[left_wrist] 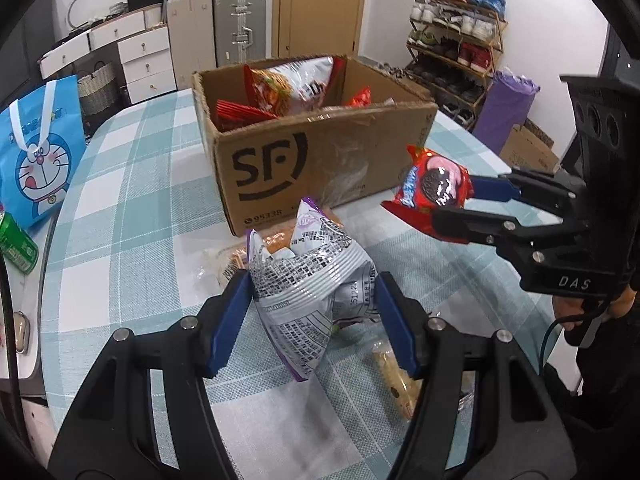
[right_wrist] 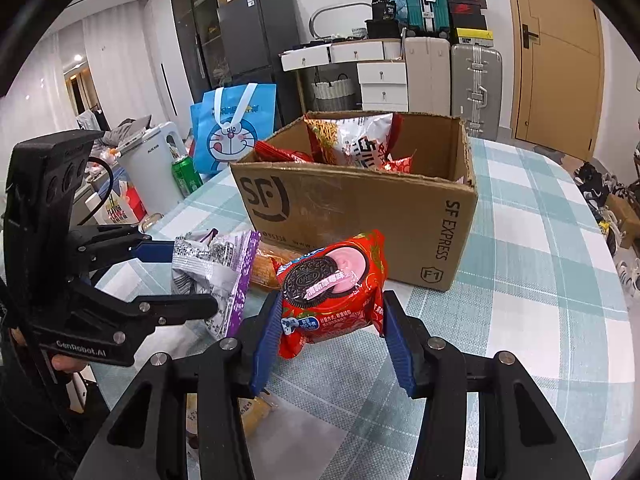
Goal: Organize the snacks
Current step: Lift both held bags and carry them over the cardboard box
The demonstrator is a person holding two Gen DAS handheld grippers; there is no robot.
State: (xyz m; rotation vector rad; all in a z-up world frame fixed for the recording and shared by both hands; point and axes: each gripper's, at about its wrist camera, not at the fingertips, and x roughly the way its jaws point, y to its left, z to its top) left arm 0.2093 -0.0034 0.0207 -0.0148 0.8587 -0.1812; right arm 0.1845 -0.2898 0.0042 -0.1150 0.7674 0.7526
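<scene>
My left gripper (left_wrist: 312, 304) is shut on a silver and purple snack bag (left_wrist: 308, 280) and holds it above the checked tablecloth. It also shows in the right wrist view (right_wrist: 216, 268). My right gripper (right_wrist: 330, 316) is shut on a red Oreo pack (right_wrist: 332, 284), held in the air in front of the box. The pack also shows in the left wrist view (left_wrist: 434, 188). The open SF cardboard box (left_wrist: 320, 160) stands on the table behind both grippers. It holds a noodle bag (right_wrist: 352, 140) and red snack packs (left_wrist: 240, 114).
Orange wrapped snacks (left_wrist: 396, 380) lie on the table under the grippers. A blue Doraemon bag (left_wrist: 36, 152) and a green can (left_wrist: 18, 246) are at the table's left edge. A shoe rack (left_wrist: 456, 48), suitcases and drawers stand behind.
</scene>
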